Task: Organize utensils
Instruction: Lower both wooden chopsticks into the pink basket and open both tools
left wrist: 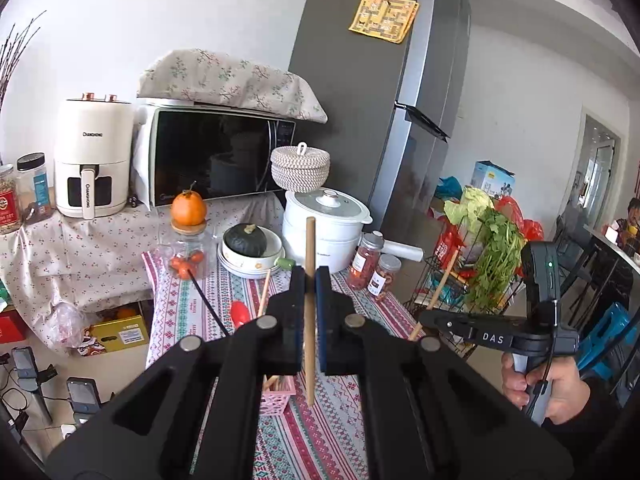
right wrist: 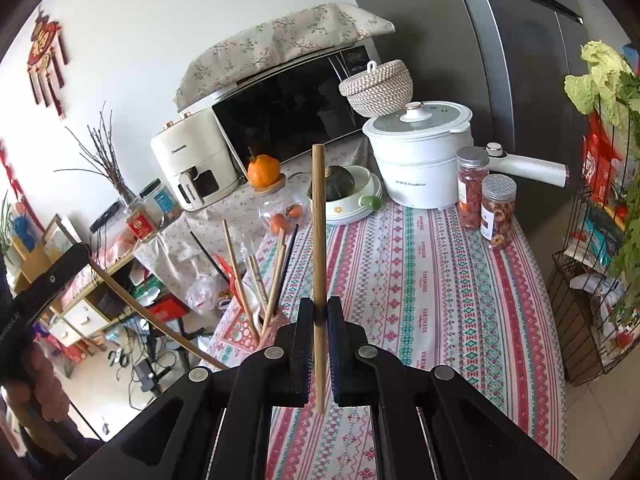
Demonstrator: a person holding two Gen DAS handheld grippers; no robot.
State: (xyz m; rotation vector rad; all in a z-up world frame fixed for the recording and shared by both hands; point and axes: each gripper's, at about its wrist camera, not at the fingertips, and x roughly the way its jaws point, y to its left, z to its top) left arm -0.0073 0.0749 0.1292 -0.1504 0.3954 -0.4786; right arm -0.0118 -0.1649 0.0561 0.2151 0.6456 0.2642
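Observation:
My left gripper (left wrist: 310,280) is shut on a wooden chopstick (left wrist: 310,240) that stands upright above the striped tablecloth (left wrist: 320,432). Below it sits a pink utensil basket (left wrist: 278,398) with chopsticks in it. My right gripper (right wrist: 319,310) is shut on a second wooden chopstick (right wrist: 318,220), nearly upright. The left wrist view shows the right gripper (left wrist: 426,318) at the right, held by a hand, with its chopstick (left wrist: 442,284) slanting. In the right wrist view the left gripper (right wrist: 82,256) is at the far left, its chopstick (right wrist: 152,316) tilted over the pink basket (right wrist: 240,332), which holds several chopsticks (right wrist: 274,276).
At the back of the table stand a white cooking pot (right wrist: 420,152), two jars of dried food (right wrist: 496,212), a bowl with a green squash (right wrist: 340,188) and a glass jar with an orange on top (left wrist: 188,240). A wire rack of greens (right wrist: 592,280) stands right of the table.

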